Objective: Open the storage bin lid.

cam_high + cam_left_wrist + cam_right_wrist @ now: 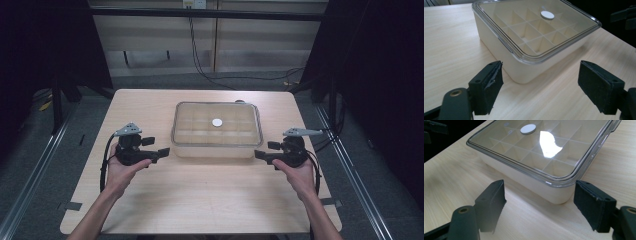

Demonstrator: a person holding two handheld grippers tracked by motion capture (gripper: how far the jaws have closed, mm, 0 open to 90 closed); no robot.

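Cream rectangular box [216, 145], gridded inside, clear glossy lid [217, 122] with white round disc [217, 122]; pale wood-grain table [200, 200]. Left gripper [162, 151] and right gripper [261, 155]: jaws wide, empty.

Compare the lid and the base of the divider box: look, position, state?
The lid is clear and see-through with a white round disc at its centre; the base is opaque cream. The lid sits on top, its rim overhanging the base walls; the base rests on the table and holds the divider grid. Both share the rounded rectangular outline. Neither claw touches either.
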